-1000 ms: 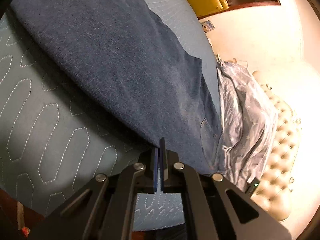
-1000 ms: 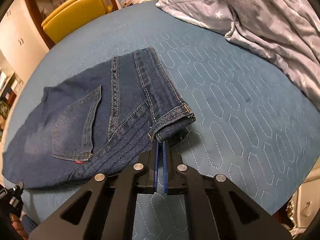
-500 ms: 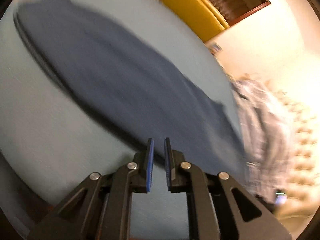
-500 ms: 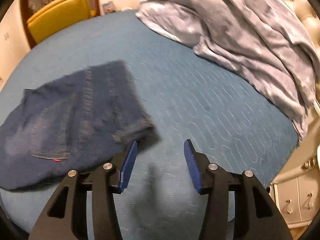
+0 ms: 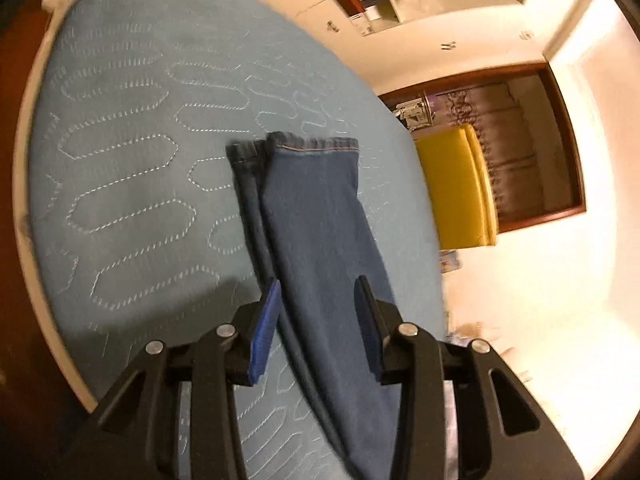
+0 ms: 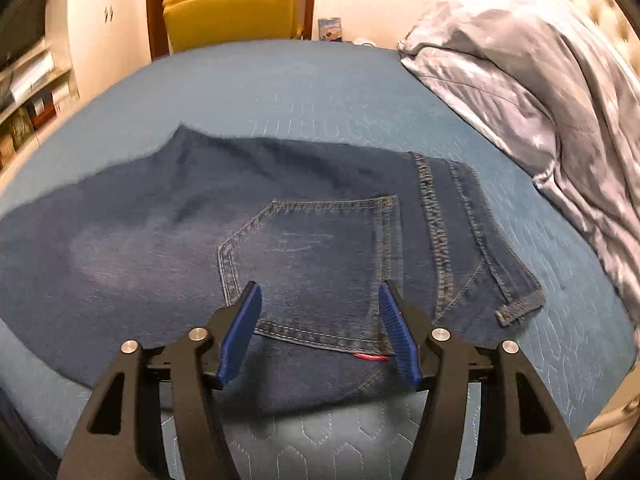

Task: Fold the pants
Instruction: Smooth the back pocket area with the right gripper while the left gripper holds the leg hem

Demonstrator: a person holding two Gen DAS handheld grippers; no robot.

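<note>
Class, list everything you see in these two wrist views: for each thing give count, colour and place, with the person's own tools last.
jeans: one pair, dark blue denim, lying flat on the bed; back pocket facing up, leg hems at the far end in the left view
bedspread: one, teal with stitched quilting, under the jeans
duvet: one, grey-blue, crumpled at the right of the bed
chair: one, yellow, beyond the bed
shelves: one set, pale, against the wall at left, contents blurred
left hand-held gripper: one, black with blue pads, open over the legs
right hand-held gripper: one, black with blue pads, open over the pocket
</note>
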